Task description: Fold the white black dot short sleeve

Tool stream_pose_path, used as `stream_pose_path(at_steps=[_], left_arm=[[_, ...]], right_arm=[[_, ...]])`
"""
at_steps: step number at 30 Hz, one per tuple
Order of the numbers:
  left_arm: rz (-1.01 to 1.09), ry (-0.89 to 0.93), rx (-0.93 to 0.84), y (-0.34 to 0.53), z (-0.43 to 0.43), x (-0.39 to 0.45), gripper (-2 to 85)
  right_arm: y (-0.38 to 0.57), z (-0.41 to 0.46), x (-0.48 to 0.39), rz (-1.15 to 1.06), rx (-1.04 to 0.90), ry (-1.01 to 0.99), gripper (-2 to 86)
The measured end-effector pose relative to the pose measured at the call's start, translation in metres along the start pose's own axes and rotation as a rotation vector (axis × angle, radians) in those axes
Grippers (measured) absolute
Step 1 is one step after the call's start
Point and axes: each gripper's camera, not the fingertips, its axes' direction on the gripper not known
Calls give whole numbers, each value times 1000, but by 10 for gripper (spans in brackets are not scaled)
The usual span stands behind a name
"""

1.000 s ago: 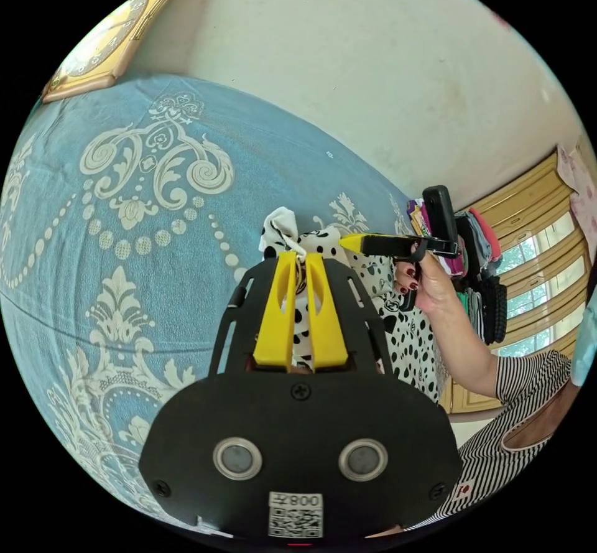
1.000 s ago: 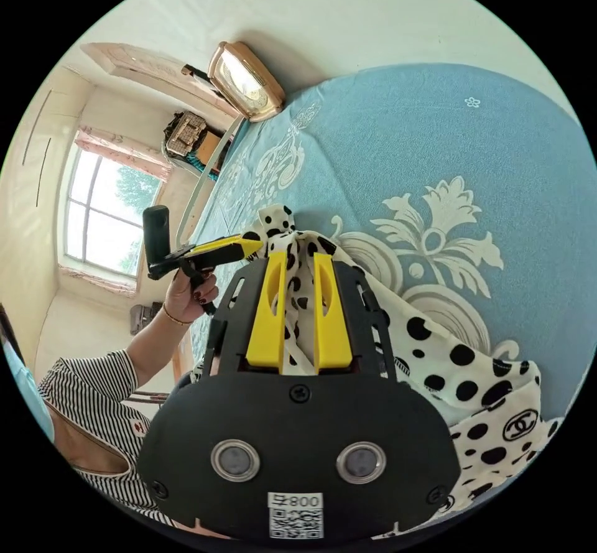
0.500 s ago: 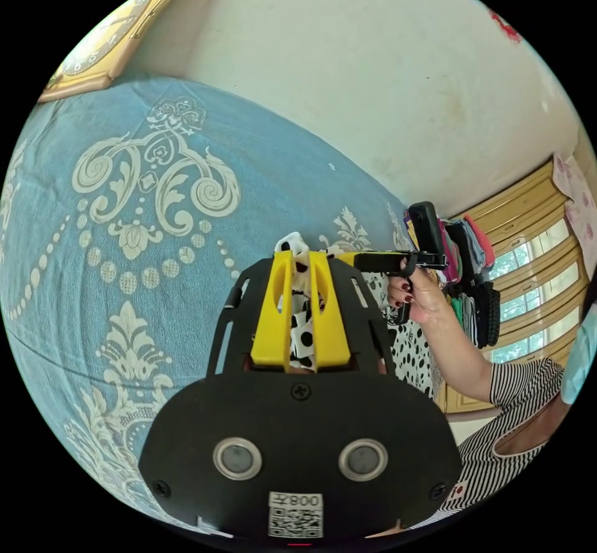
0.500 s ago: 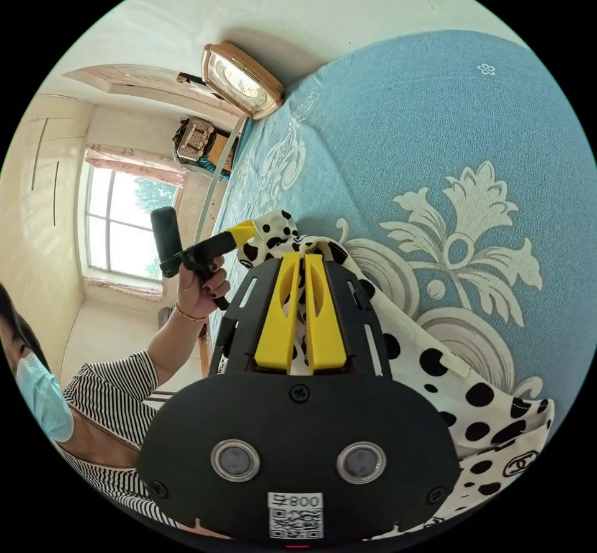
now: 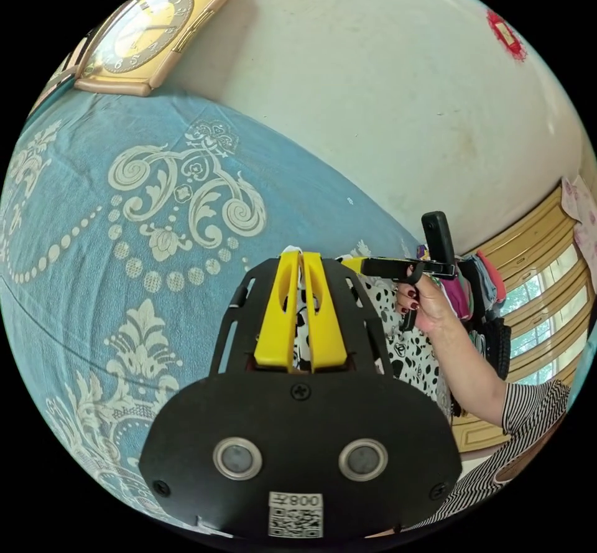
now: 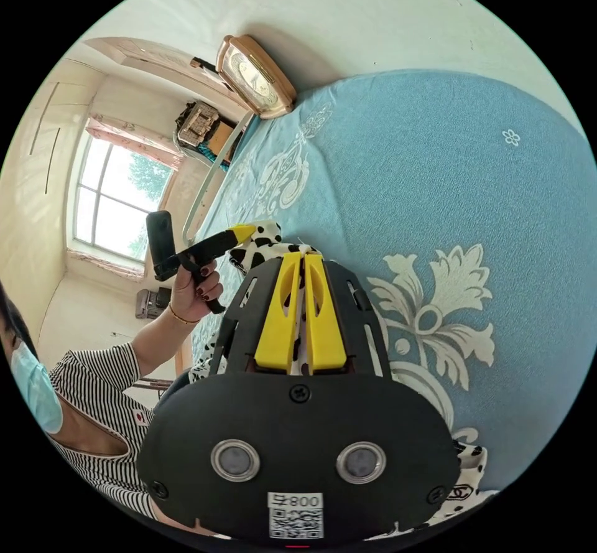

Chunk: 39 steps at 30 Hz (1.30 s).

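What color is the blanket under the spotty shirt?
The blanket is light blue with cream swirly flower patterns, clearest in the right gripper view.

Both views close above blue bedspread [image 5: 93,217], facing wall

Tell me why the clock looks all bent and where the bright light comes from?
Left gripper view: the fisheye lens stretches the clock near the picture's edge. Right gripper view: daylight glares through the window, washing it out, and the clock throws a soft shadow on the wall.
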Motion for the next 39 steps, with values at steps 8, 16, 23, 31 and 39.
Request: stream_pose_path(at_steps=[8,16,23,31,39], left_arm=[[171,-130,98,21,-29,71,14],[436,-379,-132,15,49,158,2],[210,-213,-120,0,51,131,1],[150,23,76,12,27,161,5],[380,244,-242,10,169,300,35]], right_arm=[[5,-13,16,44,-39,-17,38],[75,-104,18,60,151,-23,61],[174,-161,29,133,238,189,23],[211,-193,34,152,257,231,18],[319,-278,61,339,492,292,77]])
